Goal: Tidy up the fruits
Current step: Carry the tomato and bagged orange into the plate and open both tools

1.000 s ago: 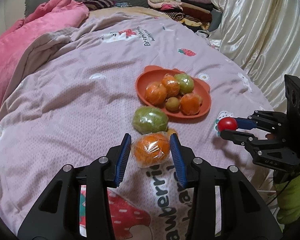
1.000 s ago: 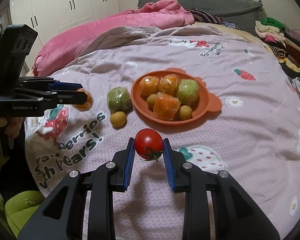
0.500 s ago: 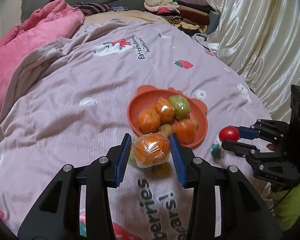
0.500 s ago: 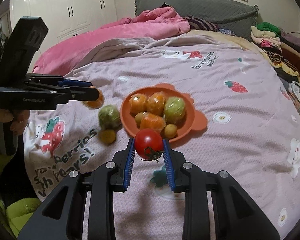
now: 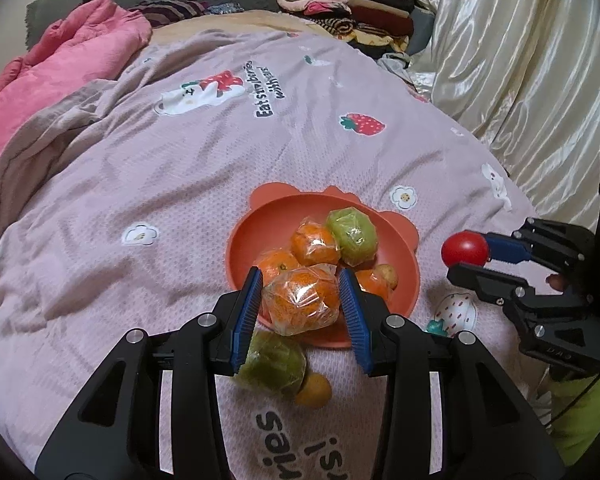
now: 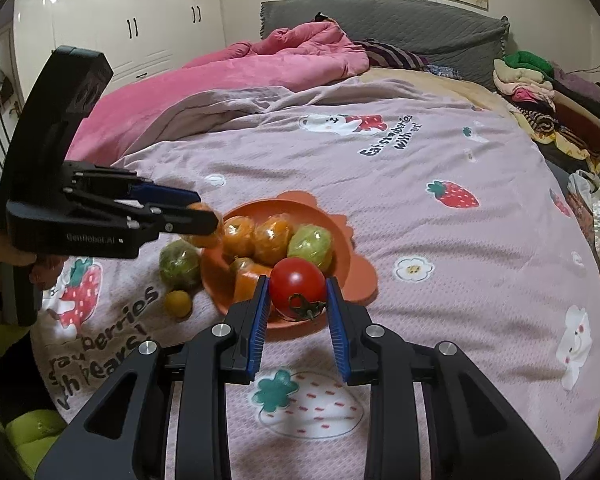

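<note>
Left claw (image 5: 300, 300) pinches a plastic-wrapped orange (image 5: 302, 299), held above the near rim of the plate (image 5: 284, 208). Right claw (image 6: 296, 300) pinches a tomato (image 6: 297, 286), stem toward the camera, just off the plate's near-right edge. Plate sits on the bed (image 5: 180, 152) and already carries three wrapped oranges, a wrapped green fruit (image 5: 352, 232) and a small yellowish one. Outside the plate, on its near-left side: another wrapped green fruit (image 5: 272, 362) touching a small yellow fruit (image 5: 314, 390).

Judged step: both claws carrying fruit in to drop on the plate.

Risks:
- Plate near half is crowded; an orange let go there may land on the pile and roll off over the rim onto the bed.
- Wrap is slick and loose, so the orange could slip or the film could stick to a pad on release.
- Both claws converge on the same near side, so they could bump each other.
- Tomato is soft; squeezing harder could bruise or split it.
- Bed is soft, so pressing on the rim could tip the plate and spill fruit.
</note>
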`<state>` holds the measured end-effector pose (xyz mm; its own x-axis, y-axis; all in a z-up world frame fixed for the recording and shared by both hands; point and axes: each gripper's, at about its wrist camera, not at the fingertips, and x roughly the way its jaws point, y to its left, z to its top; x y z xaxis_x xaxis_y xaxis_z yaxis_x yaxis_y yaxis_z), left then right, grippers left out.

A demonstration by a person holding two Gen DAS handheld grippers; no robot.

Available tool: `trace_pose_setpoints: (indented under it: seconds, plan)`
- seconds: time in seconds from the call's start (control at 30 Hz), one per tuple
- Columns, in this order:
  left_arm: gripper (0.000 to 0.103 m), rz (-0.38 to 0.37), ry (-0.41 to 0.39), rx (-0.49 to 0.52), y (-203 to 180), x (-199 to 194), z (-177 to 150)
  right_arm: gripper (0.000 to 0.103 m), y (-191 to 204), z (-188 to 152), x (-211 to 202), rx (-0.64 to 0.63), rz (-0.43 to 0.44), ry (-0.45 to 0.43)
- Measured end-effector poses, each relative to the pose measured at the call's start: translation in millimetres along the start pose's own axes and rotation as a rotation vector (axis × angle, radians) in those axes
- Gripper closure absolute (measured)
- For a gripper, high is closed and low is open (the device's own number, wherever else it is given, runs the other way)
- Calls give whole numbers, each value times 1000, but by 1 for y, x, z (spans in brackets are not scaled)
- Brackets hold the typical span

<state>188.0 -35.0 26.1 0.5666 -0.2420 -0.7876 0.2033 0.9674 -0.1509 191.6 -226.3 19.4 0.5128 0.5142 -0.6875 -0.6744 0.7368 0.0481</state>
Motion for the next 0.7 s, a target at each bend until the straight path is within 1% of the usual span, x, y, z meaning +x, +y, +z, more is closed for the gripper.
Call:
trace_pose_setpoints:
  seconds: [0.37,0.7]
  plan:
    - [71,-18,29,10,-6,20,-2,76,-10,6,15,9,-3,11]
    - [71,-18,19,4,-3,23,-1,76,-9,8,26,-4,-6,27]
